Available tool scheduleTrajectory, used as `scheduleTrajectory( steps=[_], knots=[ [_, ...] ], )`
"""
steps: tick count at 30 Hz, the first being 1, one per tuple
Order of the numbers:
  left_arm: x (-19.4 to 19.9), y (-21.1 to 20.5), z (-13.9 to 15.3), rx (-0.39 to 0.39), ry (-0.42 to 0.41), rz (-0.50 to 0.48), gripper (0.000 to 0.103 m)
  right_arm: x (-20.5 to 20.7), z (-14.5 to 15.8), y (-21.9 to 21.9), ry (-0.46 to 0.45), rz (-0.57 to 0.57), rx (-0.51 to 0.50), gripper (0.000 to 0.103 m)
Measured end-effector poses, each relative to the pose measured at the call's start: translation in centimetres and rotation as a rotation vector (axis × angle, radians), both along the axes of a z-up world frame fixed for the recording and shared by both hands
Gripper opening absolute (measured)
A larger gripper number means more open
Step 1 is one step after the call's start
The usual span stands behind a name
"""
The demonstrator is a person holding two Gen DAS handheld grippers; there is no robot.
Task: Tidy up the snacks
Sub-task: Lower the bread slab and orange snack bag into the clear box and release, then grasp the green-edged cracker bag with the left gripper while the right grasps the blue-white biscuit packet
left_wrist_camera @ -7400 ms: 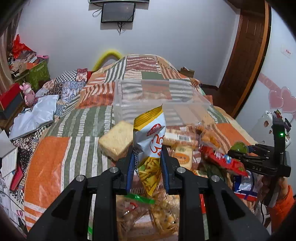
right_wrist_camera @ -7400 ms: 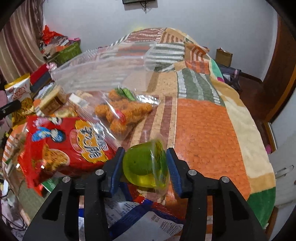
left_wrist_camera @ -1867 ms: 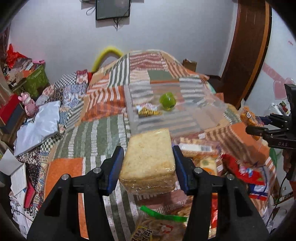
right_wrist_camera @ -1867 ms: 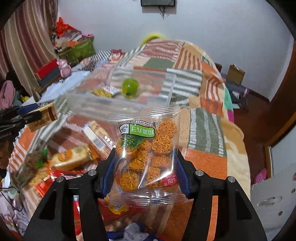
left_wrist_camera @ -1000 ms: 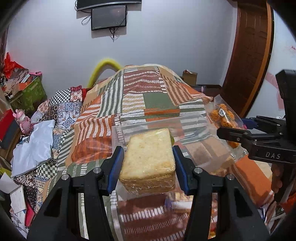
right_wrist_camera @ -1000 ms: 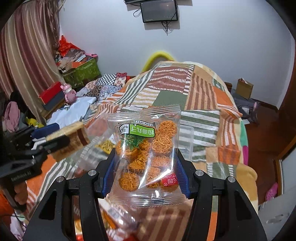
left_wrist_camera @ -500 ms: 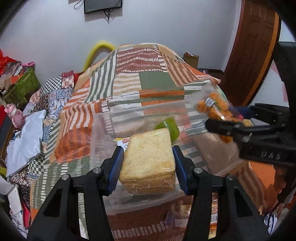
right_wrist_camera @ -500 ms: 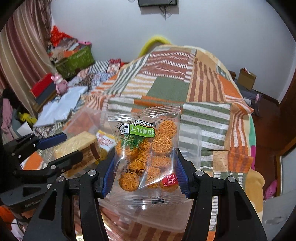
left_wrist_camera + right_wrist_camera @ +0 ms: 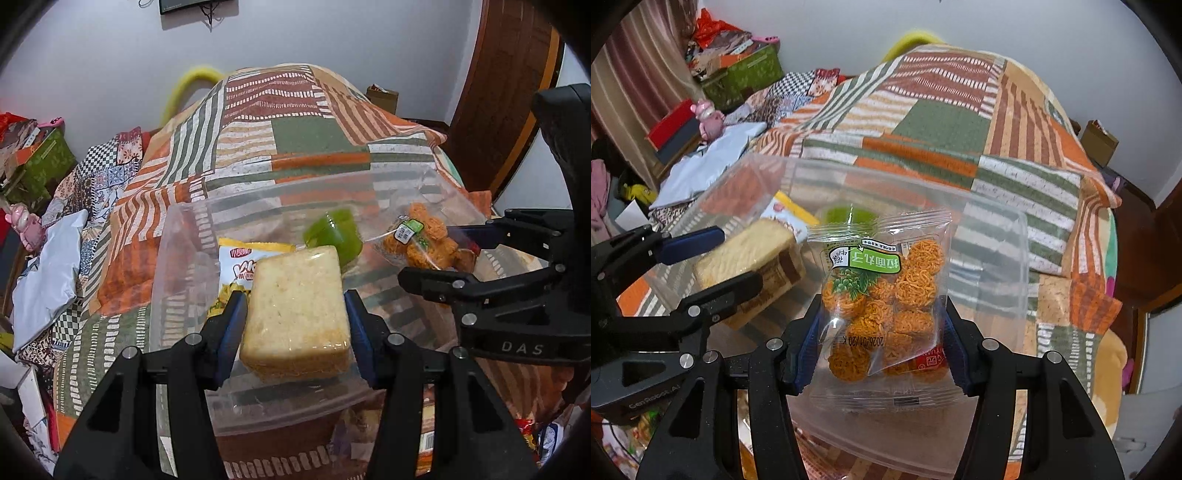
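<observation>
A clear plastic bin sits on the patchwork bed, seen from above in both wrist views. Inside lie a green jelly cup and a yellow-and-white chip bag. My left gripper is shut on a wrapped slice of bread, held over the bin's near left part. My right gripper holds a clear packet of orange noodle balls over the bin's right side. Its jaws are opening, and the packet still sits between the pads. Each gripper shows in the other's view: right gripper, left gripper.
Loose snack packets lie on the bed in front of the bin. A grey bag, a pink toy and a green box crowd the left side. A wooden door stands at the right.
Both grippers have come down and tilted over the bin with their snacks. The bread and the noodle ball packet now hang above the bin's inside.
</observation>
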State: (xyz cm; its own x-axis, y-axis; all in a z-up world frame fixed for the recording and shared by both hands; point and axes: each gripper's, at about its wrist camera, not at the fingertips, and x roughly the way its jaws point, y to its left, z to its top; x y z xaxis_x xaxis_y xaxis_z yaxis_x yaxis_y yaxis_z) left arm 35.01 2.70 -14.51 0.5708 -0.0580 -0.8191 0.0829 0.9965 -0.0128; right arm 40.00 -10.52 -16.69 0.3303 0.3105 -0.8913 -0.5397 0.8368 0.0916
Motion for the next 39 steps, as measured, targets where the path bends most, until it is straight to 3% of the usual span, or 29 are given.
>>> scheduleTrajectory(
  steps=[8, 14, 25, 28, 34, 39],
  knots=[
    [-1.2, 0.0, 1.4, 0.025, -0.039, 0.001, 0.053, -0.5, 0.5, 0.0, -0.003, 0.005, -0.015, 0.057],
    [-3.5, 0.8, 3.9, 0.012, -0.077, 0.008, 0.054, -2.1, 3.1, -1.2, -0.064, -0.014, 0.010, 0.059],
    [-11.5, 2.8, 7.6, -0.011, -0.134, 0.041, 0.073, -9.8, 8.7, -4.8, -0.216, -0.036, 0.101, 0.067],
    [-14.0, 3.0, 7.7, -0.011, -0.146, 0.035, 0.077, -12.0, 9.2, -5.9, -0.252, -0.059, 0.114, 0.076],
    [-19.3, 3.6, 6.6, 0.000, -0.151, 0.027, 0.081, -15.9, 8.5, -8.7, -0.261, -0.126, 0.125, 0.076],
    [-22.2, 4.7, 4.1, -0.035, -0.089, 0.037, 0.081, -18.5, 6.7, -11.0, -0.247, -0.197, 0.119, 0.076]
  ],
)
